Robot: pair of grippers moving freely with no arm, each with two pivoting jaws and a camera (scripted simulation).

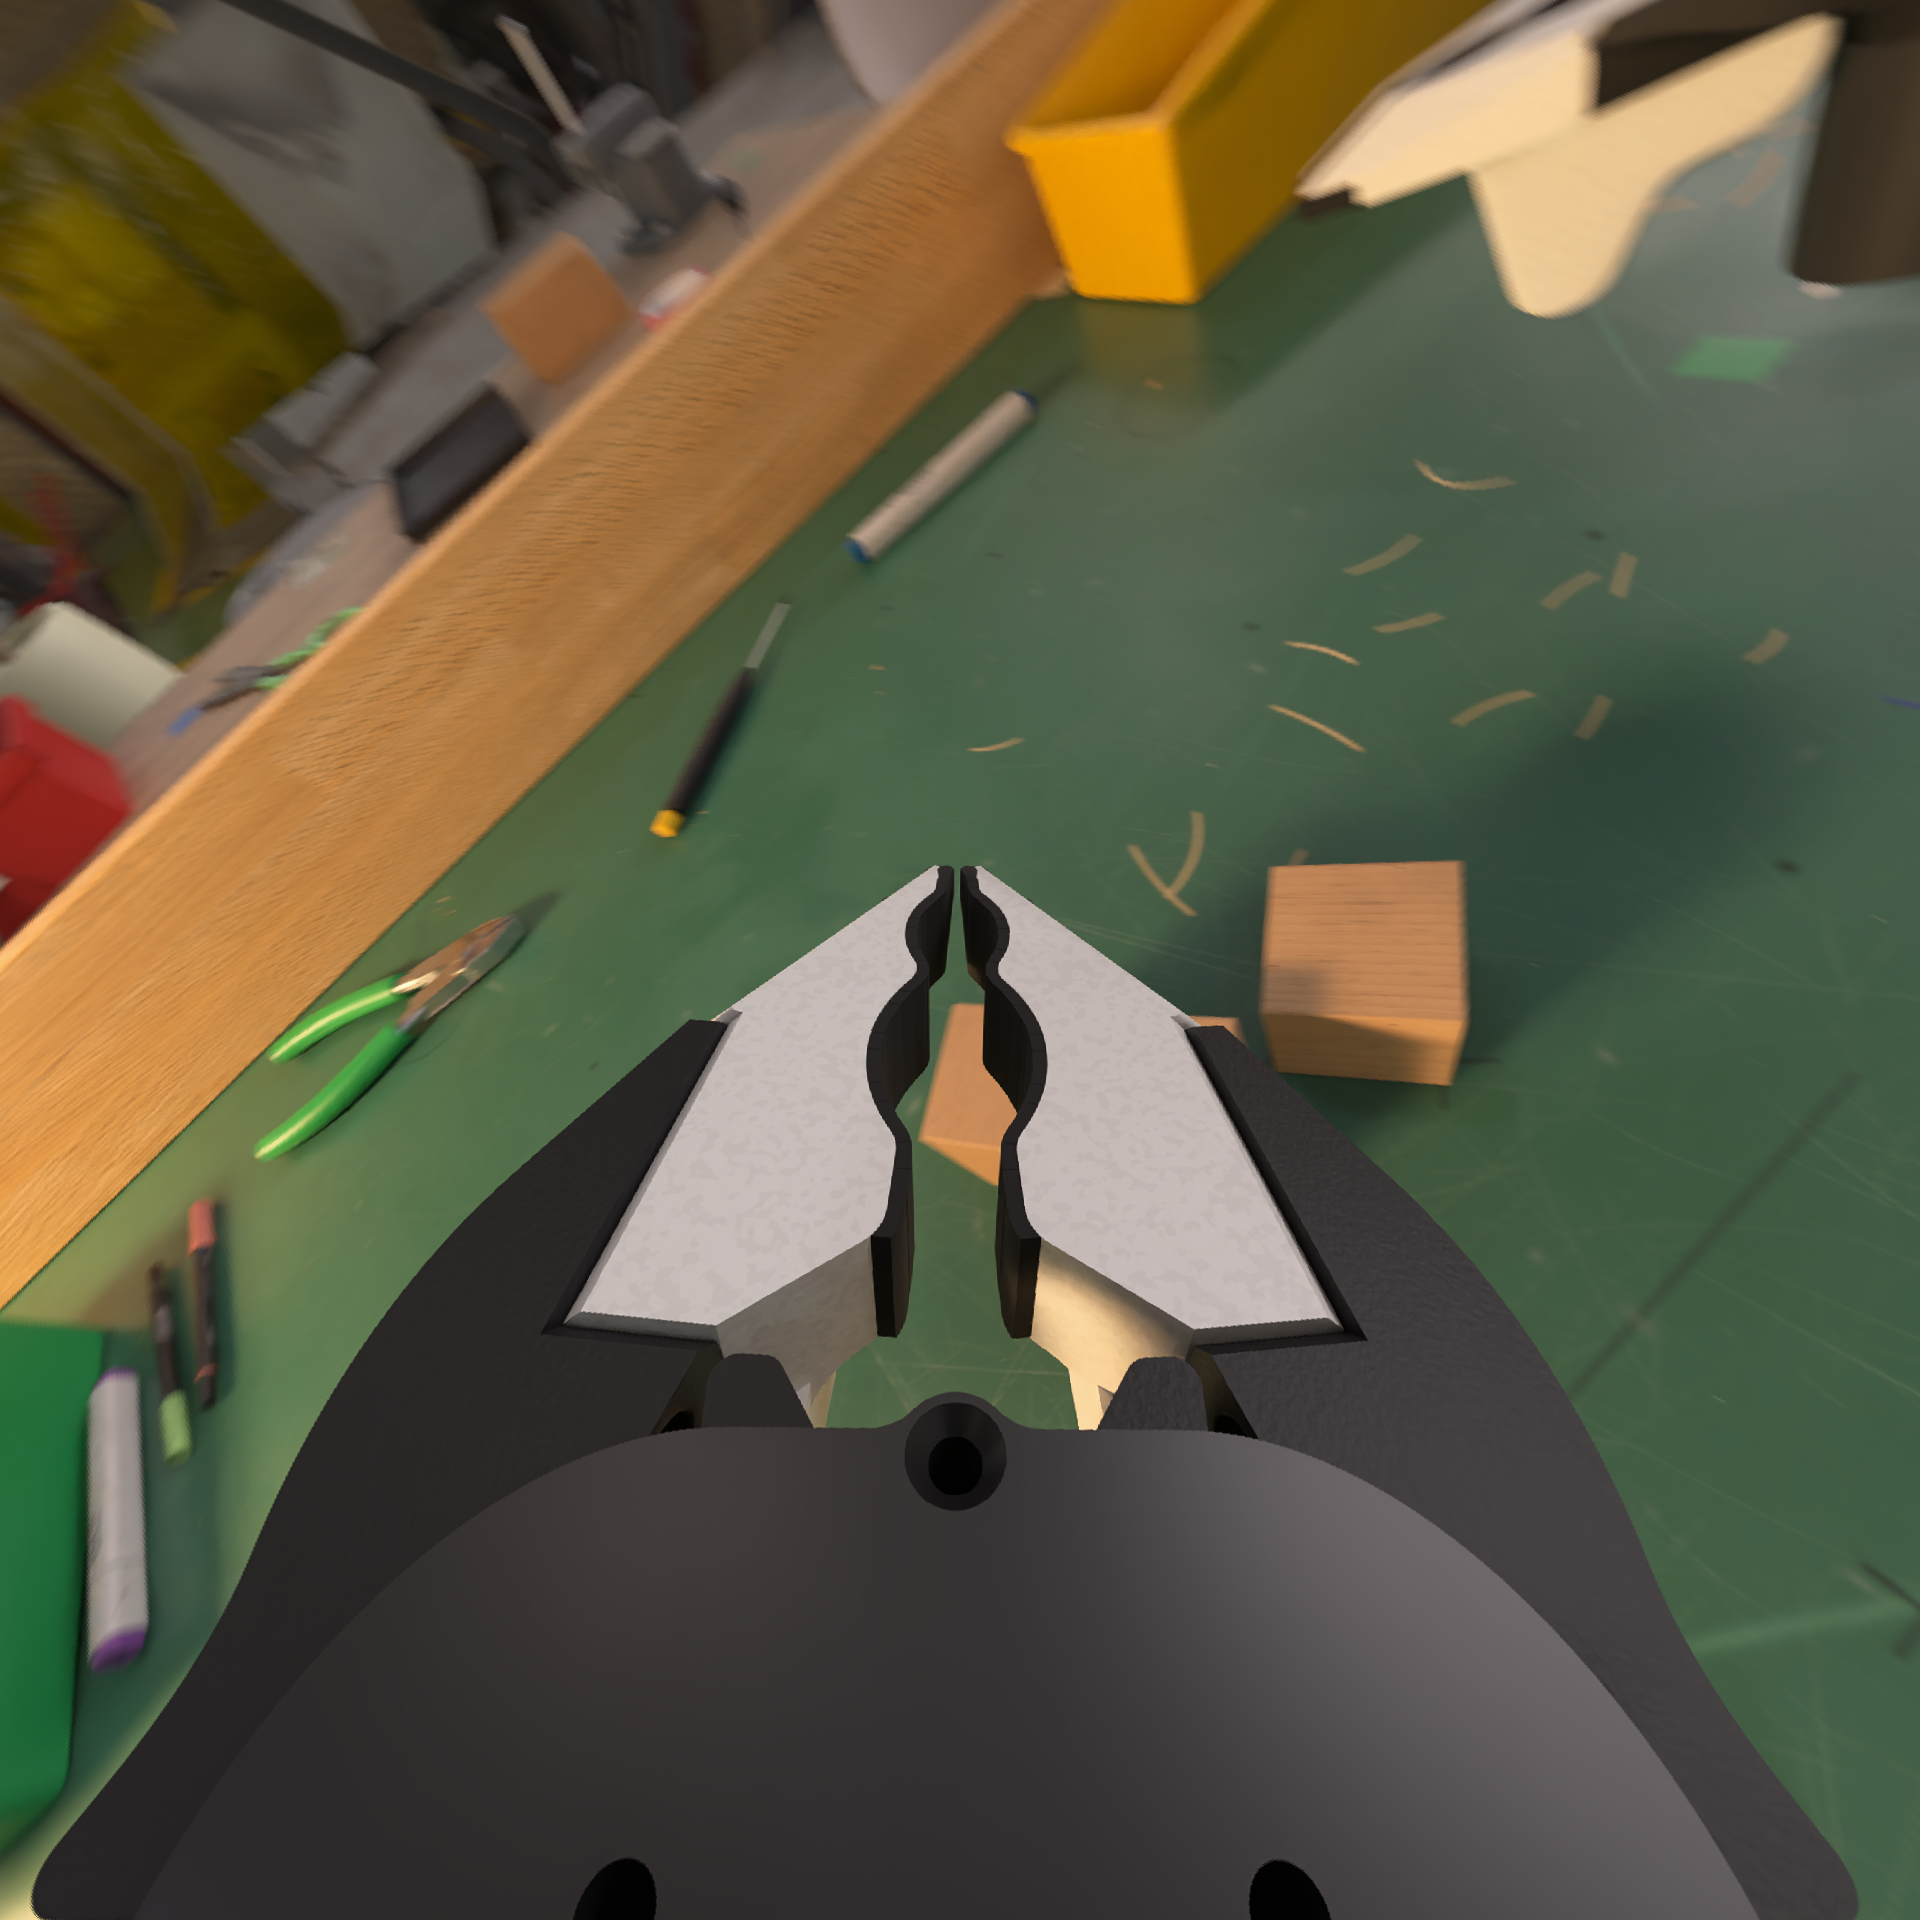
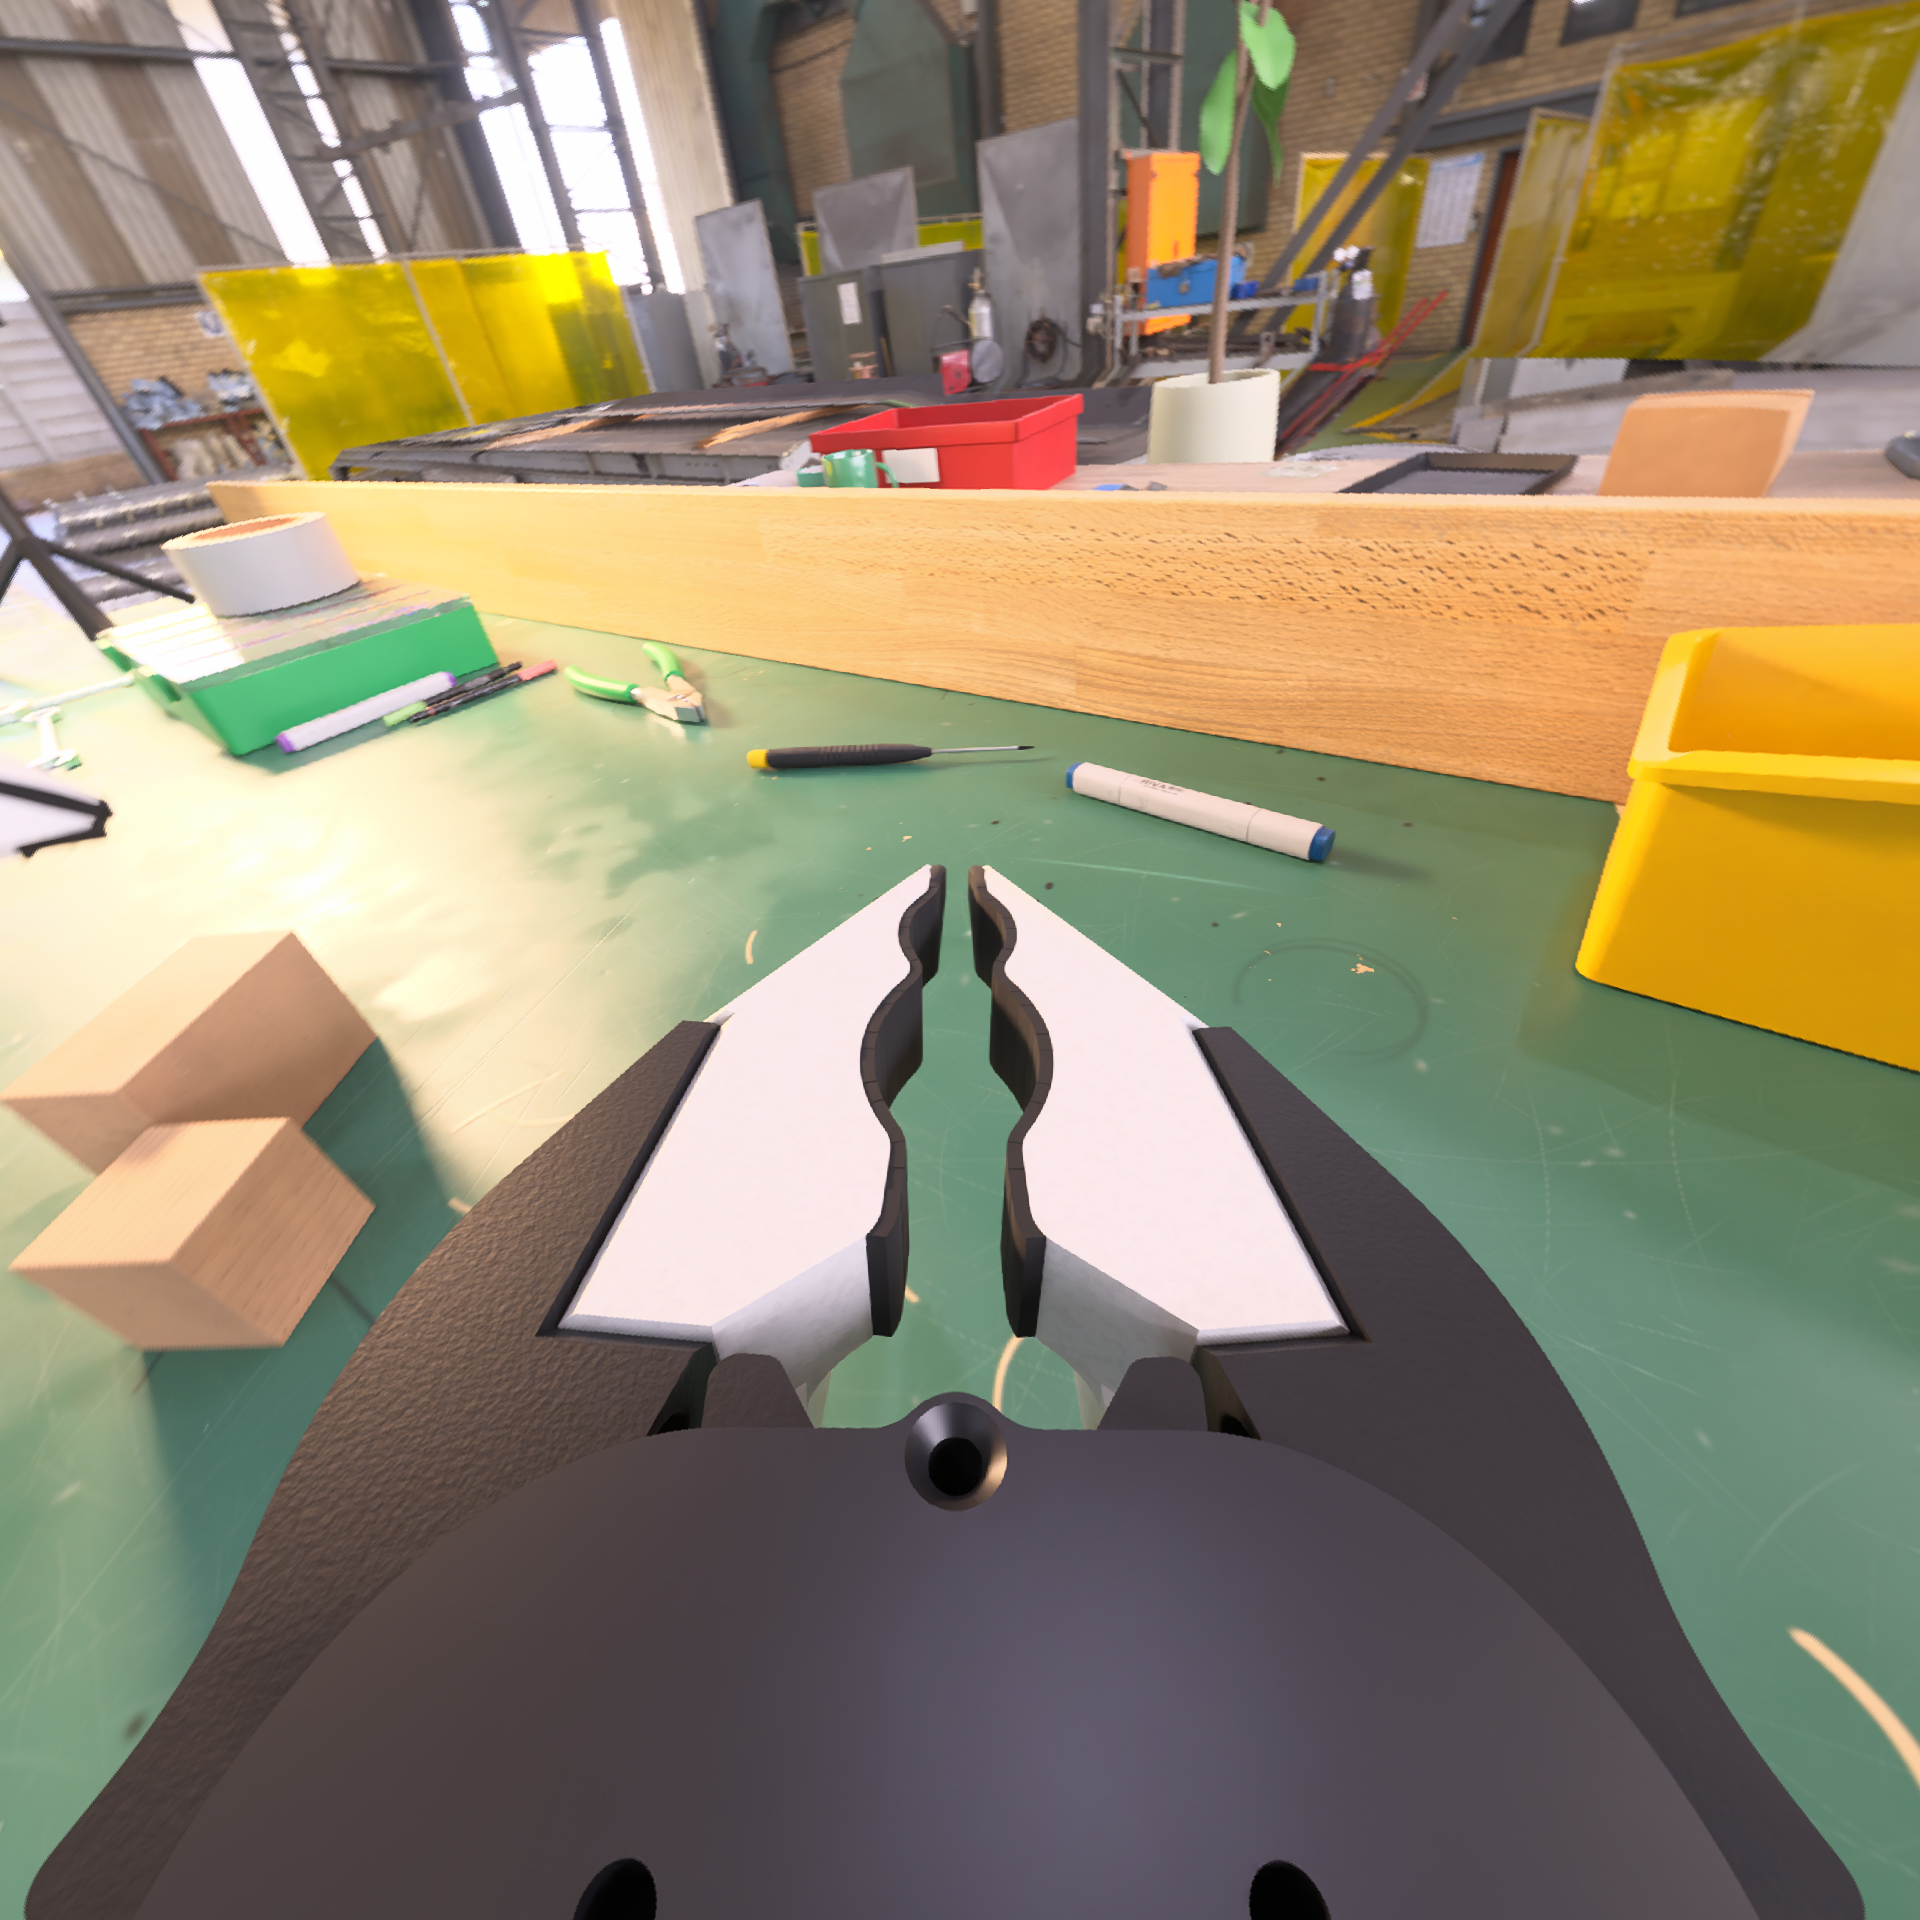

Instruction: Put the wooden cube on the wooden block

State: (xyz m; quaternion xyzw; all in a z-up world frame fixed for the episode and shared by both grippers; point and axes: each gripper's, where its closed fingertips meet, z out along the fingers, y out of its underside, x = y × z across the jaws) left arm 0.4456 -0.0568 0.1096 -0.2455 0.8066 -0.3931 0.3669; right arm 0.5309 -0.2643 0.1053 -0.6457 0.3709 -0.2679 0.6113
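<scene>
A wooden cube point(image 1: 1361, 966) stands on the green mat point(image 1: 1558, 1351), to the right of my left gripper point(image 1: 956, 878). The wooden block point(image 1: 961, 1091) lies beside it and is mostly hidden behind the left gripper's fingers, which are shut and empty above it. In the right wrist view the cube point(image 2: 197, 1226) and the longer block point(image 2: 197, 1029) sit touching at the far left. My right gripper point(image 2: 956, 878) is shut and empty, off to the right of both and above the bare mat point(image 2: 1455, 1247). It also shows at the top right of the left wrist view point(image 1: 1538, 156).
A long wooden beam point(image 2: 1039, 603) borders the mat at the back. A yellow bin point(image 2: 1766, 831) stands at the right. A white marker point(image 2: 1195, 810), a screwdriver point(image 2: 862, 756) and green pliers point(image 2: 644, 691) lie near the beam. A green box point(image 2: 301, 675) holds a tape roll.
</scene>
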